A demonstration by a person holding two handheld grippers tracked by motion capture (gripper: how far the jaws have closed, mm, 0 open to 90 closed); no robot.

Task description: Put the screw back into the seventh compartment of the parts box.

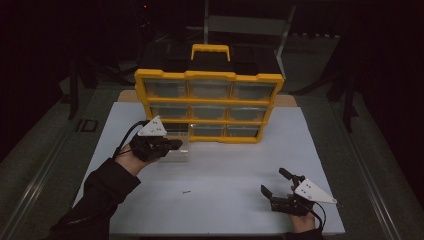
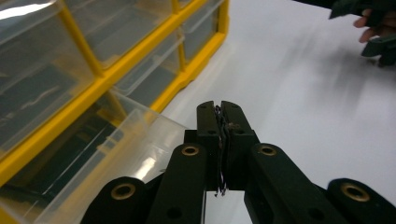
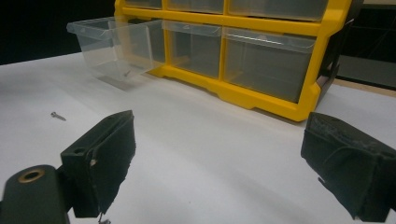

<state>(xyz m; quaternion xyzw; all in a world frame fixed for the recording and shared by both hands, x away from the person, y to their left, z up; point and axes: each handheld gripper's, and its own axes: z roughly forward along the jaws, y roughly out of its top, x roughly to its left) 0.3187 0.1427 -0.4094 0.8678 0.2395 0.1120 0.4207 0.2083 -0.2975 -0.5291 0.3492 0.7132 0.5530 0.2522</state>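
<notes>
Jaws of left gripper (image 2: 221, 112) seen pressed together, nothing visibly pinched; clear drawer (image 2: 100, 158) pulled out just beside it, yellow organizer (image 1: 209, 102) beyond. Right gripper (image 1: 277, 183) held spread wide above white table (image 3: 196, 140); small screw (image 3: 58, 115) lies ahead-left, well apart

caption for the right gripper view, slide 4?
Open right gripper faces a yellow drawer organizer; one clear drawer pulled out, a loose screw on the white table.
</notes>
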